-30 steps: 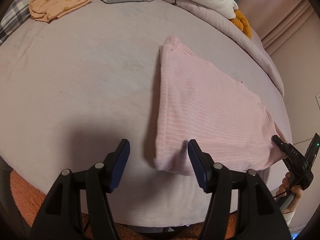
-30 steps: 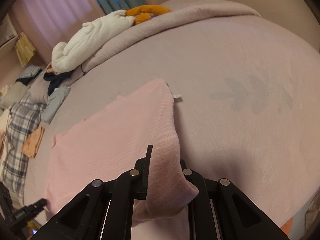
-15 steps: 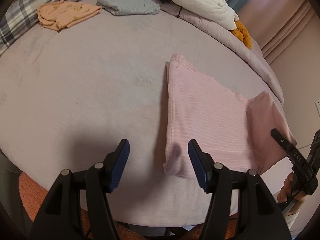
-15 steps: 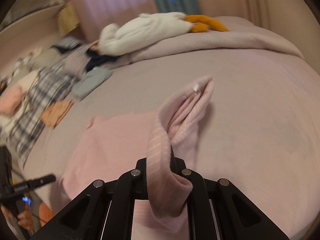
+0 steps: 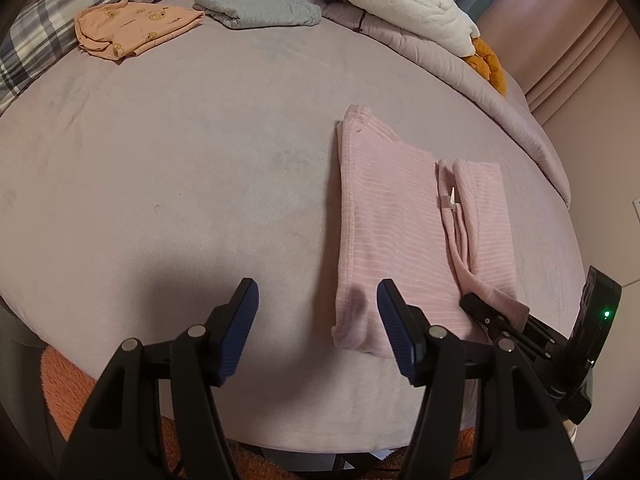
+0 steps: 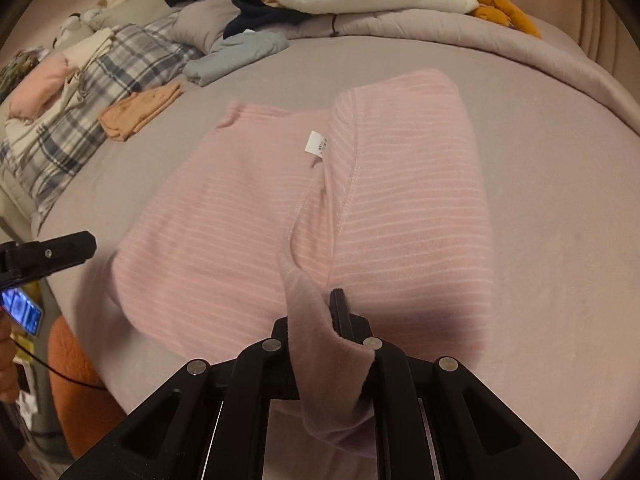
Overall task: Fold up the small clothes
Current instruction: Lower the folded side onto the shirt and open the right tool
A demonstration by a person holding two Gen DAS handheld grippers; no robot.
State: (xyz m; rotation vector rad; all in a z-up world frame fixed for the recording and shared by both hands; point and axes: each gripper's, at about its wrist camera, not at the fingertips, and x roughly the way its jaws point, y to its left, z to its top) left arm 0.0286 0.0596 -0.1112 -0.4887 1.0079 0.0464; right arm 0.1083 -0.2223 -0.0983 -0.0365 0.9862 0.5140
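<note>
Pink top (image 5: 392,232) lies on the bed (image 5: 200,184), near its front edge and toward the right, partly folded. Its right side is turned over onto the body, so a narrower striped panel lies on top with a white tag (image 6: 316,144) showing at the seam. The right gripper (image 6: 336,320) is clenched on the near corner of that turned-over panel, the cloth bunched and draped between its jaws; the corner is not yet laid flat or released. The left gripper (image 5: 318,320) hangs with its jaws apart and empty over the top's near left corner, touching nothing that I can see.

By my reading, one side fold is nearly done; the left side and the final fold up are still to come. An orange garment (image 5: 132,28) and a grey one (image 5: 260,10) lie folded at the far side of the bed, so some pieces look finished already. Loose clothes heaped beyond them may be waiting.
</note>
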